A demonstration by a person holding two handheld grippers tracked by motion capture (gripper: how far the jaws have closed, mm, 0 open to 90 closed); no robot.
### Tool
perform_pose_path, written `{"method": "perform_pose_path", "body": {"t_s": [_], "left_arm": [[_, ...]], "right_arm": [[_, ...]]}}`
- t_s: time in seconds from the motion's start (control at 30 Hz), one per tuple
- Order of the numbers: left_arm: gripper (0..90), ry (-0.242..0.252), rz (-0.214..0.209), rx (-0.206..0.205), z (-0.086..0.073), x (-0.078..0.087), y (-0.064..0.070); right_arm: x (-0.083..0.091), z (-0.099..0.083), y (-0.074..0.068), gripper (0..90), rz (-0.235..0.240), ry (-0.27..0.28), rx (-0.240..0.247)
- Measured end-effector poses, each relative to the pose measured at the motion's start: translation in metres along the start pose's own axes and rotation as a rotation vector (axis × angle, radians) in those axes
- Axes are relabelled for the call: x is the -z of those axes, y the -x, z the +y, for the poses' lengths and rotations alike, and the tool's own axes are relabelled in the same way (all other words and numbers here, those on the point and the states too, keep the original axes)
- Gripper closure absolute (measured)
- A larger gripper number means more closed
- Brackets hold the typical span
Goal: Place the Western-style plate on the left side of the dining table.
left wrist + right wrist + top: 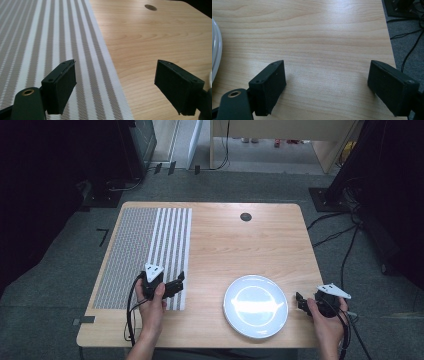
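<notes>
I'm holding the left gripper (176, 282) wide open and empty over the striped mat's (142, 245) edge, the right gripper (300, 301) equally spread beside the white plate (255, 306). Probably the plate is next; I'm approaching its rim low and level.

This looks like a lab or recording room: a plain wooden desk (250, 245) stands on grey carpet (225, 185) between black curtains (45, 180), with loose cables (345, 235) trailing over the floor and pale wooden furniture (280, 135) behind
</notes>
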State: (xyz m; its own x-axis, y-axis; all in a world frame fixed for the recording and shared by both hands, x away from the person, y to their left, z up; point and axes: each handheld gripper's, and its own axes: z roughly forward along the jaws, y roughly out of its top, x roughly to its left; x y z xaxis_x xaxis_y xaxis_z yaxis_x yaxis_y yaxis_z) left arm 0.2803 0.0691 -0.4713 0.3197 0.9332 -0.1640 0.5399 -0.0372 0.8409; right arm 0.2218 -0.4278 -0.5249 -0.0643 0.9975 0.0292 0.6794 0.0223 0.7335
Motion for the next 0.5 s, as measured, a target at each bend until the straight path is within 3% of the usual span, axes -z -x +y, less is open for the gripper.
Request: {"method": "perform_pose_path", "body": {"t_s": [0.1,0.17,0.27,0.43,0.5], "left_arm": [[17.8,-0.002,-0.021,-0.011,-0.002,-0.002,0.007],[17.8,-0.016,-0.063,-0.037,-0.007,-0.006,0.02],[17.0,-0.039,-0.13,-0.045,-0.013,-0.01,0.033],[16.6,-0.079,-0.191,-0.054,-0.021,-0.012,0.047],[16.5,-0.084,-0.197,-0.06,-0.023,-0.012,0.049]], "right_arm": [[0.0,0.0,0.0,14.6,-0.002,0.0,-0.003],[0.0,0.001,0.0,16.6,0.042,0.018,-0.039],[0.004,0.004,0.0,17.2,0.113,0.075,-0.106],[0.013,0.01,-0.01,17.2,0.114,0.147,-0.092],[0.015,0.012,-0.013,17.0,0.129,0.159,-0.099]]}}
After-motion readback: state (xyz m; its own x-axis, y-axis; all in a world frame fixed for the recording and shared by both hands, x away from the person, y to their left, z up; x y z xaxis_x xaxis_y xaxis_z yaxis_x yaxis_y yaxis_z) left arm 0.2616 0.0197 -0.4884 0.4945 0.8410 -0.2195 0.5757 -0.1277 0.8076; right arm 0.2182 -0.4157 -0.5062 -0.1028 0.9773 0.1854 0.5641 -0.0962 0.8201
